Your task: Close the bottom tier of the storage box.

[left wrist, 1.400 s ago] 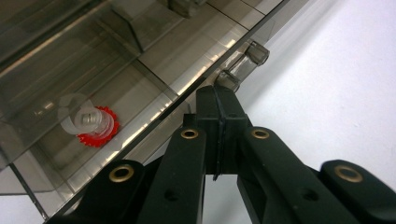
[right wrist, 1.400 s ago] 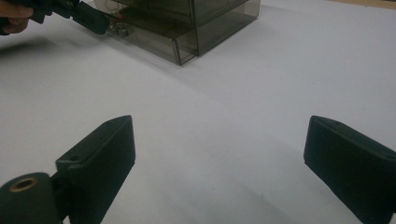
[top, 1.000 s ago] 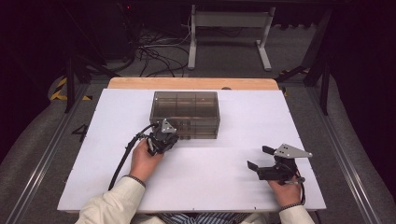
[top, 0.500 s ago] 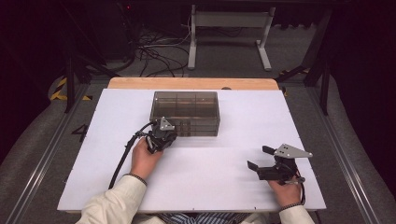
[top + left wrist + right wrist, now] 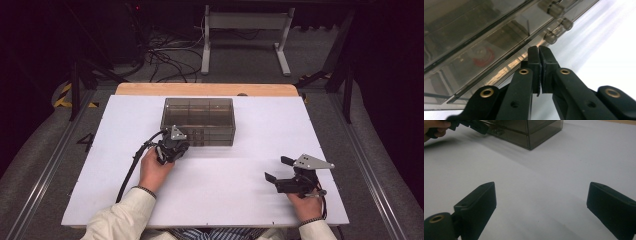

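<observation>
The drawer box (image 5: 199, 121), a smoky see-through plastic case with small compartments, sits on the white table (image 5: 240, 200) toward twelve o'clock from the person, near the far wooden edge. At about ten o'clock from the table's middle, the left gripper (image 5: 176, 144) is at the box's near front face, its jaws clenched together with barely a slit between them; in the left gripper view (image 5: 539, 53) the tips meet right at a drawer's edge, beside small clear knobs (image 5: 551, 37). Whether they pinch anything I cannot tell. At four o'clock, well apart from the box, the right gripper (image 5: 279, 169) rests released, jaws spread wide over bare table.
</observation>
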Action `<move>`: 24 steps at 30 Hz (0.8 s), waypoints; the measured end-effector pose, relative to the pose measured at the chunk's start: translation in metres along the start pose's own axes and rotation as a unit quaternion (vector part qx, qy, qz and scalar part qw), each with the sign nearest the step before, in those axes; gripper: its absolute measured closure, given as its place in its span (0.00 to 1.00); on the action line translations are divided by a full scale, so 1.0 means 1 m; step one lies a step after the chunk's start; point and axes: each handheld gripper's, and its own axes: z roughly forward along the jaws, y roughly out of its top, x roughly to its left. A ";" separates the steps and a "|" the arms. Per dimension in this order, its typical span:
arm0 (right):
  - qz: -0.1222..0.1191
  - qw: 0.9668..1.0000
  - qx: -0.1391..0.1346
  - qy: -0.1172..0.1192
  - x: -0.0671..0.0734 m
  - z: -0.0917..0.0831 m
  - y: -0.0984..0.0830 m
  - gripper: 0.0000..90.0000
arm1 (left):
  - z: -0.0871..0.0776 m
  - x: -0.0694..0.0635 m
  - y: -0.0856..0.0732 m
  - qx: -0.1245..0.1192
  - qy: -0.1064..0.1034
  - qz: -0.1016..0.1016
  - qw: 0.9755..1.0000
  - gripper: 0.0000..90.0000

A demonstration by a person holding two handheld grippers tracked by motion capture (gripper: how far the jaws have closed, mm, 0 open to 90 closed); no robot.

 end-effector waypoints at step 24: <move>0.002 1.000 0.001 0.001 0.001 0.000 0.000 0.10 | -0.025 -0.005 0.007 -0.018 -0.032 0.012 0.999 0.71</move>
